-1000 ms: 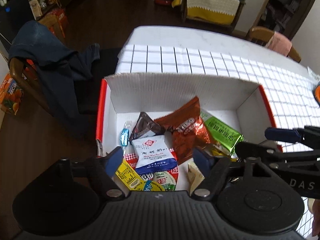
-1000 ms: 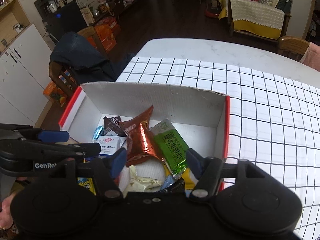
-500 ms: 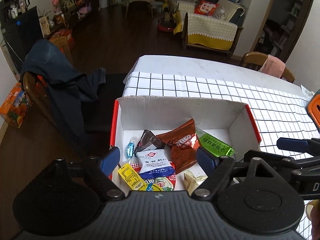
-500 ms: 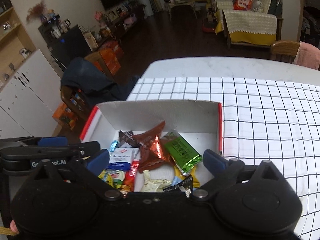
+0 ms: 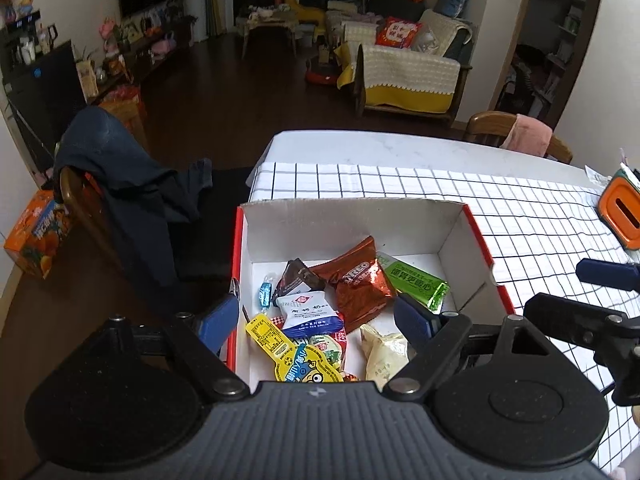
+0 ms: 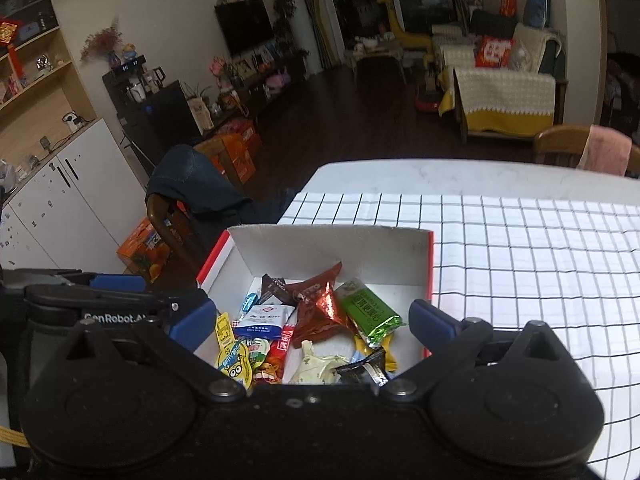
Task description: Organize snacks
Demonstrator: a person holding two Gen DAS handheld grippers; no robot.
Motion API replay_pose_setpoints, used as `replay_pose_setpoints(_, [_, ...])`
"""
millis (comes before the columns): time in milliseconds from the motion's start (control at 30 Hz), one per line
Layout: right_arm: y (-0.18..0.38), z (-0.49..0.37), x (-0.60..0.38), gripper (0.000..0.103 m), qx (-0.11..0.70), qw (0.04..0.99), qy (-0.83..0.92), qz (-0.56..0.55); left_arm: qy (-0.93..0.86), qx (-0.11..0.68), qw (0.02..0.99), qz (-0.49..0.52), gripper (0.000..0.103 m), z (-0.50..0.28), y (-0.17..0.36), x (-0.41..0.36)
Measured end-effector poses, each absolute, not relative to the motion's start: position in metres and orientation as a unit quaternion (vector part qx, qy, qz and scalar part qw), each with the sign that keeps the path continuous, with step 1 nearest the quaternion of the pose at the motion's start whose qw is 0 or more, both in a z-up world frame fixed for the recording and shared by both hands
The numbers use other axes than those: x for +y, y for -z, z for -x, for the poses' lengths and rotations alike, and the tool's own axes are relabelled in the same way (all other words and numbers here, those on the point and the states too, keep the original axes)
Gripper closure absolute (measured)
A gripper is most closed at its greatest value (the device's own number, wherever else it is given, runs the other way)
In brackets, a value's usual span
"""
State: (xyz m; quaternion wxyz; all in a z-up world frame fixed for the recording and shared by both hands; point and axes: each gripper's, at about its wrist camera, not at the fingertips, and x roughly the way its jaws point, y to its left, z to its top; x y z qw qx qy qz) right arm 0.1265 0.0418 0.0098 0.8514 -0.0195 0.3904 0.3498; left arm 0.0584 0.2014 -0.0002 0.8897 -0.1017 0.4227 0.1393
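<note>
A white cardboard box with red sides [image 5: 352, 204] [image 6: 332, 229] stands on the checked tablecloth and holds several snacks. Among them are a brown foil pack [image 5: 356, 284] [image 6: 316, 304], a green bar [image 5: 416, 285] [image 6: 370, 312], a white and blue packet [image 5: 310, 312] [image 6: 266, 318], a yellow cartoon pouch [image 5: 304, 364] and a cream packet [image 5: 384, 356] [image 6: 316, 364]. My left gripper [image 5: 318, 316] hovers above the box's near left side, open and empty. My right gripper [image 6: 312, 319] hangs above the near right side with its jaws spread wide and nothing between them.
A wooden chair draped with a dark jacket [image 5: 120, 176] [image 6: 192, 184] stands left of the table. An orange device [image 5: 620, 212] lies on the tablecloth [image 5: 400, 180] at the far right. Behind the table stands a chair with a pink cloth [image 5: 524, 136]. An orange carton [image 5: 36, 240] sits on the floor.
Both grippers have risen and drawn back from the box, which now looks smaller and lower. The right jaws have spread much wider. The snacks lie as before.
</note>
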Motion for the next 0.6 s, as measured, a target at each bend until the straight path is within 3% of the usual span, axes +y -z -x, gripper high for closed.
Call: replay_pose_setpoints(600, [-0.020, -0.075, 0.015, 0.000, 0.328, 0.886, -0.327, 0.000, -0.130, 0.421, 0.892, 0.105, 0.018, -0.020, -0.005, 0.175])
